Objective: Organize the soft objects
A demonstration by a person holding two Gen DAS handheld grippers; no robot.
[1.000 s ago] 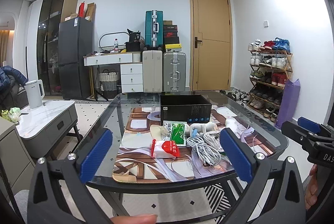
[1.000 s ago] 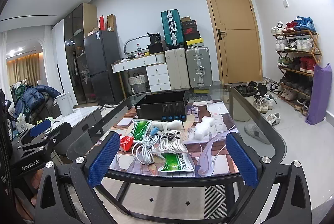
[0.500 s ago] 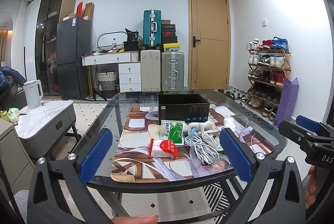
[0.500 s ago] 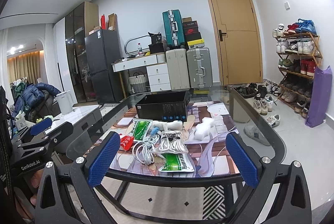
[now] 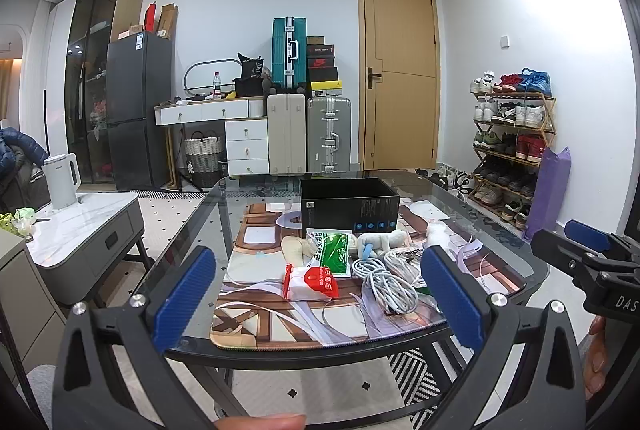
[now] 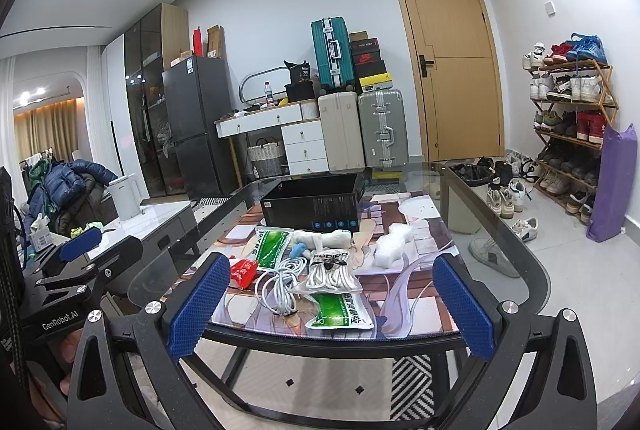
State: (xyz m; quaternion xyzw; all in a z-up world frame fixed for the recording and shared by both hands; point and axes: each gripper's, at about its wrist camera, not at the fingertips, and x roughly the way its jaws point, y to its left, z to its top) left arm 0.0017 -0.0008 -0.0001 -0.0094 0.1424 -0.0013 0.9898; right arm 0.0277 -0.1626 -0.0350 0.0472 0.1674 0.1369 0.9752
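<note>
From my left claw [image 5: 318, 300], its blue pads spread wide and holding nothing, I look down the glass table [image 5: 500, 262]. On the mat lie a red pack [image 5: 310, 282], a green pack [image 5: 330, 254], a coiled cable [image 5: 386, 284] and a plush toy [image 5: 380, 241], all in front of the black box [image 5: 348, 203].

From my right claw [image 6: 330, 302], equally wide and empty, a second green pack [image 6: 340, 314] lies nearest, behind it a rope bundle [image 6: 332, 272], the cable [image 6: 280, 284], and the box [image 6: 314, 203].
</note>
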